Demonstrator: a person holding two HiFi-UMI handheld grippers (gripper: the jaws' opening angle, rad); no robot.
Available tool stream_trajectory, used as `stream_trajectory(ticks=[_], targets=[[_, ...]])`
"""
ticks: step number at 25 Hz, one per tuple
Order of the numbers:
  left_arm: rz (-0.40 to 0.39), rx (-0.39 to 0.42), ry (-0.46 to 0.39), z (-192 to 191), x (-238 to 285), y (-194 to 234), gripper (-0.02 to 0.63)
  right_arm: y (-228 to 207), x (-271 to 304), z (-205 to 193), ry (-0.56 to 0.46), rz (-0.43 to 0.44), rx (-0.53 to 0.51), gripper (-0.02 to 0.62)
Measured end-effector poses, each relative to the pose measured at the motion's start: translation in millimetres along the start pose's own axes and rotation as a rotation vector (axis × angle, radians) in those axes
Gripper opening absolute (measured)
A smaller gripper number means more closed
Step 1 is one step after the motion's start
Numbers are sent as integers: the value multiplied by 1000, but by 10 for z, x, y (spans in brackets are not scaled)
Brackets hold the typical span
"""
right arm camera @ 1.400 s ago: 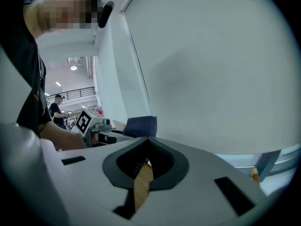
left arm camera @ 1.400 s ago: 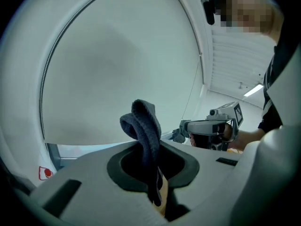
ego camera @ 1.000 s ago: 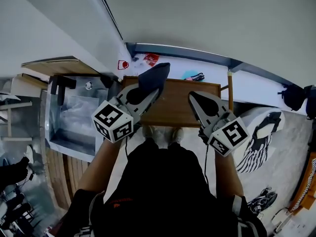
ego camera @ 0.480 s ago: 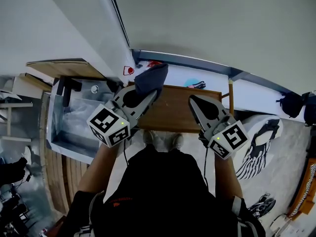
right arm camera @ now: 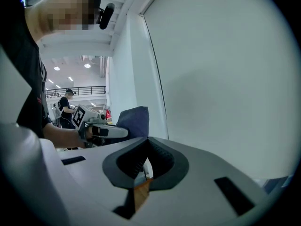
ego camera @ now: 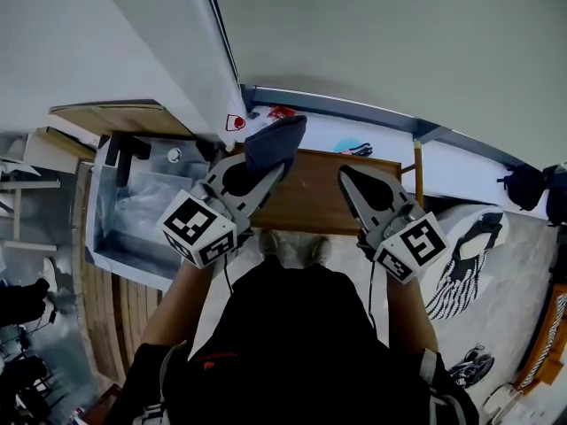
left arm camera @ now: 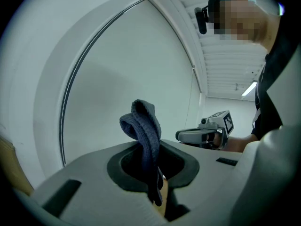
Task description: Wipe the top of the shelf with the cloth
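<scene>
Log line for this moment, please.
left tool: shut on dark blue cloth | right tool: shut, empty | cloth: over far left corner of wooden shelf top, contact unclear

The left gripper (ego camera: 267, 167) hides the left end of the shelf top (ego camera: 312, 200) and the gripped part of the cloth (ego camera: 275, 142); ledge items (ego camera: 353, 146) behind are too small to tell

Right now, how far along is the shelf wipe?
Done: cloth clamped in the left gripper. In hand: it is held up above the wooden shelf top, seemingly off the surface. Left: the wipe itself, by appearances. Right gripper shut, empty.
</scene>
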State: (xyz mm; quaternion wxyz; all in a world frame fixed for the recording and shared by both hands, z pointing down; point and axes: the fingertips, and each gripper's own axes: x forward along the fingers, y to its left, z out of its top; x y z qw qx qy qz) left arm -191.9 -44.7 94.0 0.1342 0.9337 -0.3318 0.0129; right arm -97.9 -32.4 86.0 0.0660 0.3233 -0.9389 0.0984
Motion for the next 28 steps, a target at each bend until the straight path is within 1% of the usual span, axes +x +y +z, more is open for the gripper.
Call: stream_trajectory(ticks=[14, 28], targets=[[-8, -4, 31, -219, 14, -48, 57, 143, 74, -83, 33, 25, -5, 5], [-29, -11, 56, -291, 83, -107, 57, 142, 39, -143, 36, 27, 5, 5]])
